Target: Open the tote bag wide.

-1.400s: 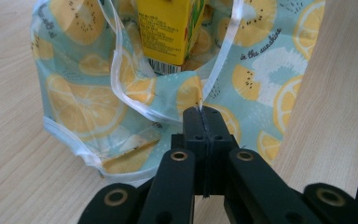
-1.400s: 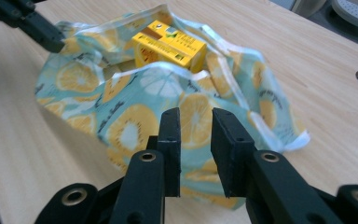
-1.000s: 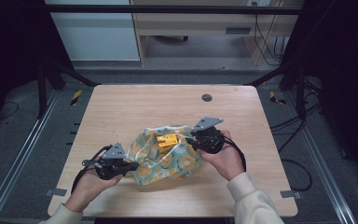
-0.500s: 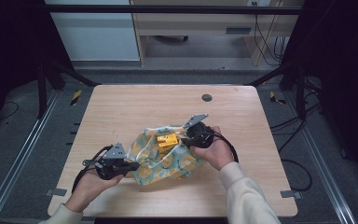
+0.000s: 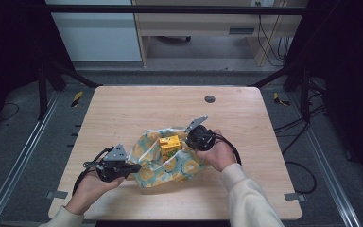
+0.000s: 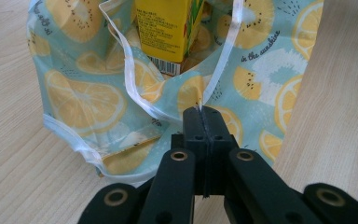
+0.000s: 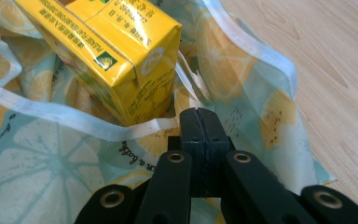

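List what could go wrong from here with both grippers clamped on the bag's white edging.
1. The left gripper pinches only a thin bit of the white edging; a pull might slip it free.
2. The yellow carton sits tilted in the fruit-print bag; lifting unevenly could tip it out.
3. The right gripper bites close to the carton and may snag it.

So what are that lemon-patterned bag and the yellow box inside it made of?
The bag looks like thin woven cloth, matte, judging by its soft folds, with a white stitched trim. The yellow box looks like coated paperboard, a drink carton perhaps: sharp creases, slight sheen, printed text and a barcode. Both gripper views show jaws shut on the bag's edge.
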A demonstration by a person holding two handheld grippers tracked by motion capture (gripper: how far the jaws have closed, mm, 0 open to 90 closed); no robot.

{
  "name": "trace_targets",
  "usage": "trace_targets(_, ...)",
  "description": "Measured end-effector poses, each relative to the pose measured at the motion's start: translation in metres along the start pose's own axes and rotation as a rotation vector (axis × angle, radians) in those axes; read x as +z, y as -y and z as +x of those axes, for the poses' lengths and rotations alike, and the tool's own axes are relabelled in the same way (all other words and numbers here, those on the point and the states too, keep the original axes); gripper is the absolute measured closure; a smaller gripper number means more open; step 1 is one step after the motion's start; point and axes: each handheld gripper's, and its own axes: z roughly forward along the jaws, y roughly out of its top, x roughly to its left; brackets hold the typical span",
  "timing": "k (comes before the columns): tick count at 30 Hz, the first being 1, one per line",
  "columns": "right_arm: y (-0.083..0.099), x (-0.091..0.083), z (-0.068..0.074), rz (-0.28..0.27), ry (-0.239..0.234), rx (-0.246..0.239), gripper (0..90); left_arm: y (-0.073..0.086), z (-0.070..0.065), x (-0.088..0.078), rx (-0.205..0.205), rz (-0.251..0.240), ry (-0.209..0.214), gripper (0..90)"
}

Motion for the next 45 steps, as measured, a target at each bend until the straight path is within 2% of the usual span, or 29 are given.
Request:
trace_targets(6, 0.007, -0.004, 0.001, 0.005, -0.002, 0.005, 90.0, 0.003, 0.0, 0.001, -0.001, 0.012, 0.004, 90.0)
trace_targets(9, 0.013, -0.007, 0.004, 0.001, -0.005, 0.002, 90.0, 0.004, 0.0, 0.003, 0.005, 0.034, 0.007, 90.0)
trace_targets(11, 0.015, -0.009, 0.006, -0.009, -0.005, 0.006, 90.0, 0.004, 0.0, 0.005, -0.001, 0.024, -0.005, 89.3)
trace_targets(17, 0.015, -0.013, 0.007, -0.029, -0.009, 0.01, 90.0, -0.01, 0.0, -0.005, -0.008, -0.028, -0.075, 64.4)
trace_targets(22, 0.015, -0.015, 0.006, -0.034, -0.002, 0.01, 90.0, -0.023, 0.008, -0.011, 0.0, -0.049, -0.117, 56.5)
trace_targets(26, 0.015, -0.018, 0.005, -0.042, 0.003, 0.011, 90.0, -0.033, 0.016, -0.007, -0.002, -0.046, -0.144, 50.6)
trace_targets(31, 0.013, -0.02, 0.005, -0.051, 0.006, 0.019, 90.0, -0.042, 0.032, 0.011, -0.013, 0.004, -0.154, 48.1)
trace_targets(32, 0.013, -0.021, 0.005, -0.056, 0.006, 0.015, 90.0, -0.044, 0.036, 0.016, -0.02, 0.015, -0.14, 47.6)
trace_targets(34, 0.012, -0.023, 0.005, -0.066, 0.009, 0.02, 90.0, -0.045, 0.038, 0.023, -0.017, 0.028, -0.121, 46.7)
trace_targets(40, 0.009, -0.03, 0.004, -0.102, 0.025, 0.012, 90.0, -0.045, 0.036, 0.04, 0.008, 0.114, -0.124, 44.3)
trace_targets(42, 0.007, -0.034, 0.004, -0.116, 0.03, 0.015, 90.0, -0.044, 0.034, 0.043, 0.026, 0.147, -0.135, 49.4)
trace_targets(45, 0.005, -0.04, 0.003, -0.135, 0.034, 0.011, 90.0, -0.042, 0.033, 0.042, 0.04, 0.178, -0.136, 66.2)
